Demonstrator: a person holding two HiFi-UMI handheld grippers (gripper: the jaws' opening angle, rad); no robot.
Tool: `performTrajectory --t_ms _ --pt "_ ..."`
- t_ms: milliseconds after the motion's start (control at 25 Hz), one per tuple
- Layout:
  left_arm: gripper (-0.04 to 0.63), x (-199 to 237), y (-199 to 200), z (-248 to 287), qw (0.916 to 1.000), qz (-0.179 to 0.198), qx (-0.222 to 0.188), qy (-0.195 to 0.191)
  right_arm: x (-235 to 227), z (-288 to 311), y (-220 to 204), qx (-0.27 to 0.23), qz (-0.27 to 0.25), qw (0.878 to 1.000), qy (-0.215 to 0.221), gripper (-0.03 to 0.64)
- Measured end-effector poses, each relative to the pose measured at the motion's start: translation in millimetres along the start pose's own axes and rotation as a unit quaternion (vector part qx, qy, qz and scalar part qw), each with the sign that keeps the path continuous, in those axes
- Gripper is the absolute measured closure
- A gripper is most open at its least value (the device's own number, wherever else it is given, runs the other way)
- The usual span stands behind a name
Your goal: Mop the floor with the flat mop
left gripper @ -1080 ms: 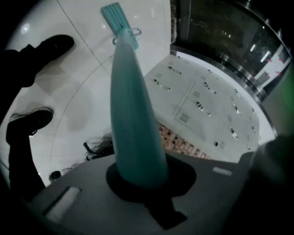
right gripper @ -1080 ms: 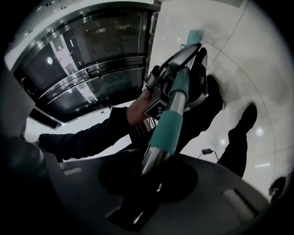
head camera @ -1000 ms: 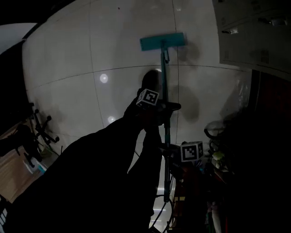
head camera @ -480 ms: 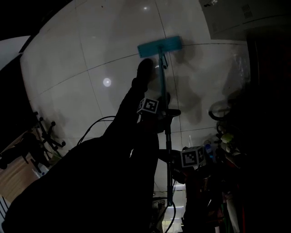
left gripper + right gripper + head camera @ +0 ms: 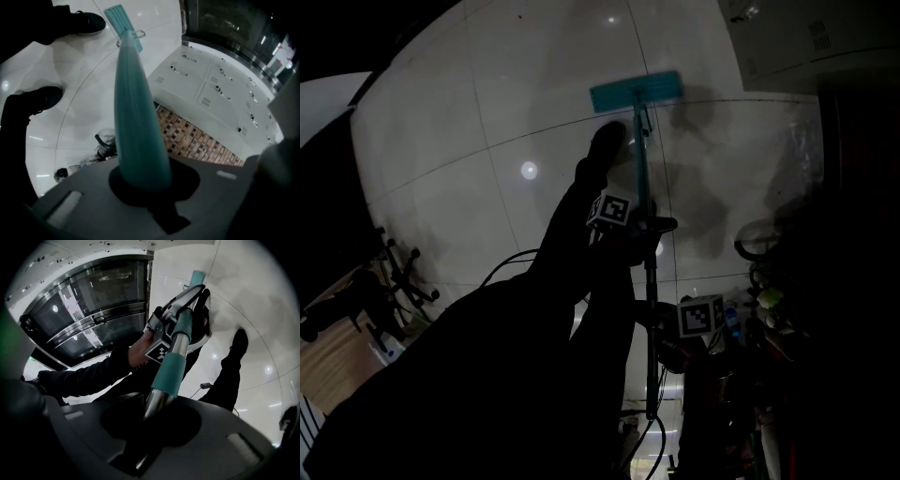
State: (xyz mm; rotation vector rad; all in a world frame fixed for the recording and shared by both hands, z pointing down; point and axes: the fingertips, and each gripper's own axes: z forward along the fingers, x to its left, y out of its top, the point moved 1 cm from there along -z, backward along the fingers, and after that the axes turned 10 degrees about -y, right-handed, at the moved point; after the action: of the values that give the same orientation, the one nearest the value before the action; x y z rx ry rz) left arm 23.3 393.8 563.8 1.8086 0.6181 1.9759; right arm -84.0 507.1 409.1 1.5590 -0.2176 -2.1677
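Fingers of the left gripper (image 5: 140, 180) are closed round the teal shaft of the flat mop (image 5: 133, 108). Those of the right gripper (image 5: 152, 416) are clamped on the bare metal part of the same shaft, nearer the person.

Pale tiled floor (image 5: 469, 141) spreads ahead of both sets of fingers. White locker fronts (image 5: 211, 89) stand to the right of the left fingers. Two dark shoes (image 5: 44, 96) are planted left of the shaft, between the left fingers and the far end of the mop. Far beyond the left fingers the teal mop head (image 5: 636, 92) rests on the tiles. It looks flat, though the head view is too dark to be sure of full contact. A thin cable (image 5: 511, 258) loops behind the left fingers, close to the person.

Step in hand, as judged: a mopping stroke.
- Both grips should be firm enough that the shaft cannot twist between the fingers.
- The left fingers press and guide, while the right fingers steer the upper end.
- The head should stay flat on the tiles, each pass overlapping its neighbour.
- The head needs to turn short of the lockers and stay clear of the shoes and the cable.
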Motion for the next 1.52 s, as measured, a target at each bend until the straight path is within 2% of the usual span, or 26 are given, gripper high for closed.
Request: performTrajectory --t_ms 160,360,600,720,960,1120,1320,1520 --pt "0.555 -35 47 -2 0.9997 0.016 -0.008 -0.018 21 7 47 0.002 -0.006 1.0 0.006 0.512" --pt "0.554 -76 121 -12 0.9994 0.023 -0.019 -0.02 50 20 119 0.013 -0.005 1.0 -0.007 0.512" --pt "0.554 -142 217 -15 0.9994 0.022 -0.008 -0.027 98 37 224 0.01 -0.024 1.0 -0.017 0.512" --pt "0.554 -180 271 -17 0.9992 0.027 -0.008 -0.029 126 46 283 0.003 -0.025 1.0 -0.007 0.514" --pt "0.555 -251 378 -31 0.9982 0.048 -0.016 -0.031 184 76 393 -0.017 -0.035 0.999 0.005 0.514" --pt "0.555 -275 443 -38 0.9969 0.073 -0.018 -0.026 200 97 456 -0.027 -0.068 0.997 -0.006 0.517" --pt "0.555 -296 467 -46 0.9957 0.088 -0.009 -0.025 209 111 480 -0.027 -0.084 0.996 -0.021 0.518" --pt "0.555 -278 432 -50 0.996 0.087 -0.016 -0.017 196 106 439 -0.021 -0.092 0.995 -0.034 0.517"
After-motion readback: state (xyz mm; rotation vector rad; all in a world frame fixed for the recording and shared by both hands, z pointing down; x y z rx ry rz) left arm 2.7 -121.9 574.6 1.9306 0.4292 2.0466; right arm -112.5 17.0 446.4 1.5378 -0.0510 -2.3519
